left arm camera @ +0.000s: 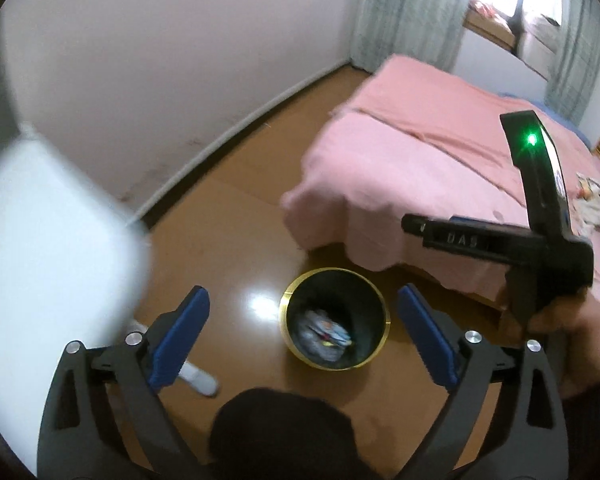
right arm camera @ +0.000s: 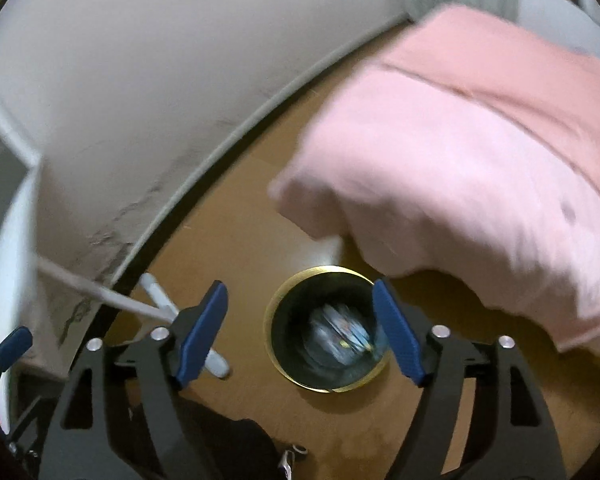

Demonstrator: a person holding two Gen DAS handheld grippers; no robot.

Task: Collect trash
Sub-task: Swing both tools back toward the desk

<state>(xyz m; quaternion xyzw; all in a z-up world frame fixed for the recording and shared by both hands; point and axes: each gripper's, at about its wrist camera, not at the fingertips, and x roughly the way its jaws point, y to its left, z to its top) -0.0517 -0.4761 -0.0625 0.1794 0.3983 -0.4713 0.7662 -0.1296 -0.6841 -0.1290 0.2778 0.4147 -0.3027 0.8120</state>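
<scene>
A round dark bin with a gold rim (left arm camera: 387, 312) stands on the wooden floor beside the bed. Crumpled wrappers (left arm camera: 325, 334) lie inside it. My left gripper (left arm camera: 302, 330) hangs above the bin, open and empty, its blue pads (left arm camera: 180, 338) wide apart. The right gripper's black body (left arm camera: 540, 248) shows at the right of the left wrist view, held in a hand. In the right wrist view the bin's rim (right arm camera: 274, 304) lies below my right gripper (right arm camera: 300, 330), which is open and empty; the wrappers (right arm camera: 340, 336) show blurred inside.
A bed with a pink cover (left arm camera: 420, 168) fills the right side, with a printed wrapper-like item (left arm camera: 598, 198) lying on it. A white table (left arm camera: 48, 232) with white legs (right arm camera: 156, 292) stands at the left by the wall. A dark garment (left arm camera: 284, 432) is below.
</scene>
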